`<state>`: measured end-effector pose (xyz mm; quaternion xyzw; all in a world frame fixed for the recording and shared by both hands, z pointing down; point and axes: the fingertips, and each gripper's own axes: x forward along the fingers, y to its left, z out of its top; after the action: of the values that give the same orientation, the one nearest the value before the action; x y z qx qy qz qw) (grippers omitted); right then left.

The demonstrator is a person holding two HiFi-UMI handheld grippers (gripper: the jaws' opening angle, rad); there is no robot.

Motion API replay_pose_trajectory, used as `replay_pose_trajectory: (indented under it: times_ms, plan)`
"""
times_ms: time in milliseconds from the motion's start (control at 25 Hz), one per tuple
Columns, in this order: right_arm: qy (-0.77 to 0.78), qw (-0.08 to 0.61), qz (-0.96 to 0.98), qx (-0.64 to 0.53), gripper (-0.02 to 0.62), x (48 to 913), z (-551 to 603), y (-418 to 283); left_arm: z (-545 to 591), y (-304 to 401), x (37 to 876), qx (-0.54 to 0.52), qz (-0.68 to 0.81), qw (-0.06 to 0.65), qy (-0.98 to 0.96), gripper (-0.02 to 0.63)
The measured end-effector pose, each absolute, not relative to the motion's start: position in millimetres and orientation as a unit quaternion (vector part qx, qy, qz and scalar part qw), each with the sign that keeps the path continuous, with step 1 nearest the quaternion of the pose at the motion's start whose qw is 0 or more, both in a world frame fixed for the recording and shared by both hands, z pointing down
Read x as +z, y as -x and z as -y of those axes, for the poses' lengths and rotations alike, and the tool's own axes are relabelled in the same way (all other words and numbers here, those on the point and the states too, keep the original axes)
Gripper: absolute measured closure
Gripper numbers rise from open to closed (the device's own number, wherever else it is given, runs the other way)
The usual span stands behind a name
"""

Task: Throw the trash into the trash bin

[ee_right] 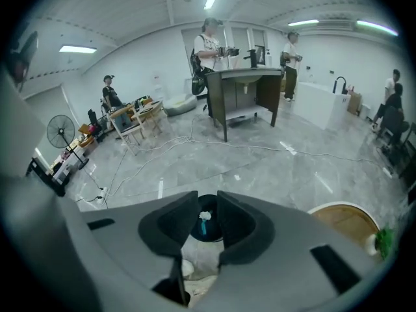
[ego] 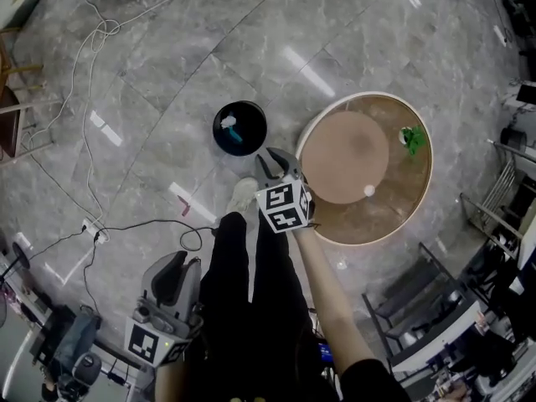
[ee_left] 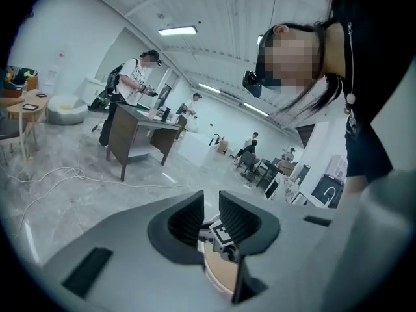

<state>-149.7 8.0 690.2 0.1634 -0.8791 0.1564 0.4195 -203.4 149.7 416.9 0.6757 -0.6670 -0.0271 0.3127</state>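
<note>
The trash bin (ego: 239,128), a black round one, stands on the grey marble floor (ego: 167,65) just left of a round wooden table (ego: 394,212), apart from its rim. Inside the bin lie a crumpled white piece (ego: 229,123) and a teal piece (ego: 235,135), touching each other. The right gripper (ego: 270,162) hangs between bin and table, close to the bin's near edge, with its marker cube (ego: 285,205) toward the person. In the right gripper view its jaws stand apart with nothing between them (ee_right: 208,201), and through the gap the bin (ee_right: 214,234) and the white scrap (ee_right: 205,216) show below. The left gripper (ego: 180,266) is held low at the person's left side, well apart from the bin. Its jaws (ee_left: 210,203) also stand a little apart and hold nothing, and only the right gripper's marker cube (ee_left: 221,234) and the table's edge (ee_left: 218,275) show through the gap. On the table a small white ball (ego: 369,190) rests near the edge of the paler inner disc, and a green thing (ego: 412,139), perhaps crumpled wrapping, too small to tell, lies on the darker outer ring. A light shoe (ego: 243,196) stands on the floor just below the bin. White cables (ego: 92,74) trail across the floor to the left.
</note>
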Motion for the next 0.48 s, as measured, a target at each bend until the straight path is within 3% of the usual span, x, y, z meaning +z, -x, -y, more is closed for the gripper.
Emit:
replay_pose_trajectory:
  times_ms: [240, 480]
  plan:
    - [-0.254, 0.371, 0.878, 0.166, 0.512, 601, -5, 104, -117, 200, 383, -0.041, 0.618, 0.277, -0.735, 0.534]
    - [-0.372, 0.266, 0.871, 0.181, 0.591, 487, -16, 48, -92, 179, 350, -0.022, 0.564, 0.243, -0.789, 0.534]
